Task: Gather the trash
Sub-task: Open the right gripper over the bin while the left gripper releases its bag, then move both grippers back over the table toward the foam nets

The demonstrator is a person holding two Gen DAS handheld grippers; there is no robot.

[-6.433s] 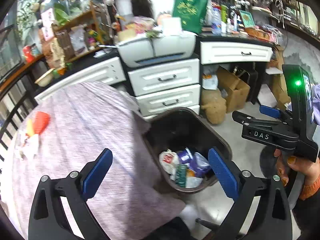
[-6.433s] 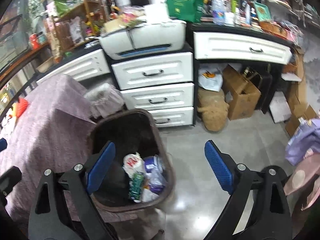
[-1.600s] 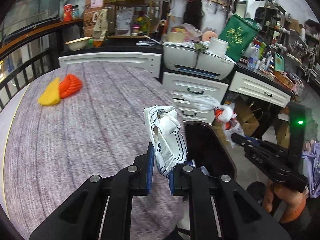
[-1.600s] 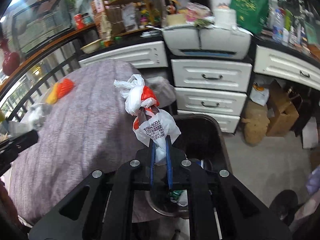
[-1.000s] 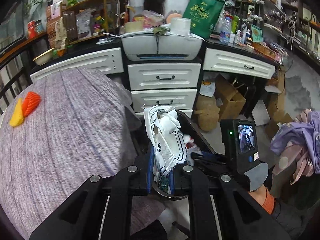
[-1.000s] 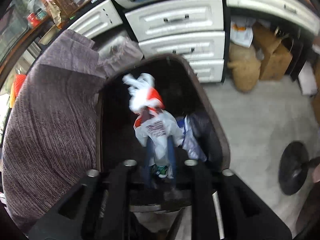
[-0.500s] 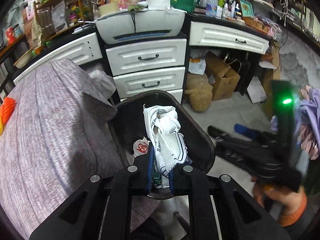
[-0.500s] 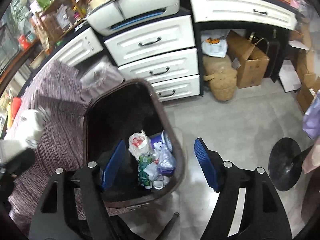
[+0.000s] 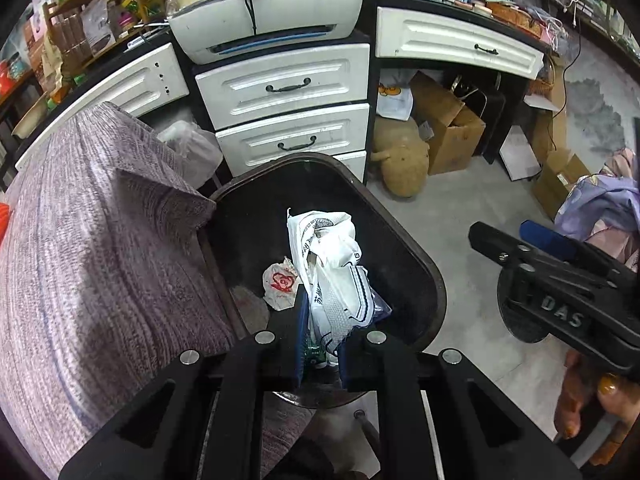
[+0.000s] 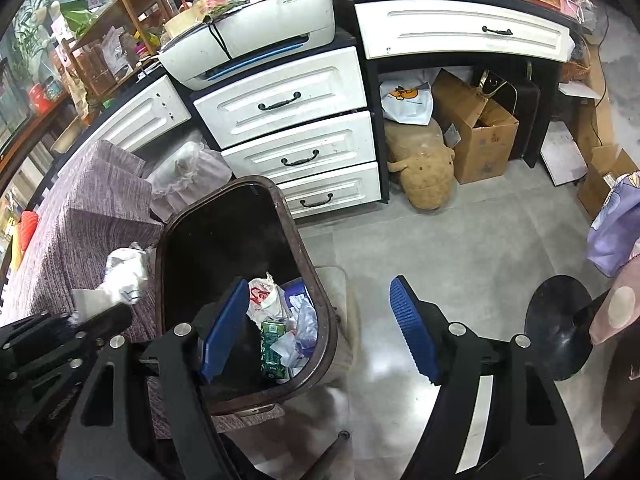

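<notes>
My left gripper (image 9: 322, 344) is shut on a crumpled white plastic bag (image 9: 328, 256) and holds it over the open dark brown trash bin (image 9: 424, 276). The bag also shows in the right wrist view (image 10: 120, 276) at the bin's left side. My right gripper (image 10: 320, 328) is open and empty, over the bin's right rim (image 10: 312, 280). In the bin lie a white-and-red bag (image 10: 264, 294), a green carton (image 10: 272, 344) and other wrappers. The right gripper also shows in the left wrist view (image 9: 556, 280) to the right of the bin.
A table with a purple-grey cloth (image 9: 88, 248) stands left of the bin. White drawers (image 9: 288, 116) and a printer (image 9: 264, 20) stand behind it. Cardboard boxes (image 10: 476, 140), a tan plush toy (image 10: 424, 176) and a black stool base (image 10: 560, 328) are on the grey floor.
My right gripper has opened and dropped its white-and-red bag into the bin, then drawn back to the right. My left gripper has carried the white bag from the table to over the bin.
</notes>
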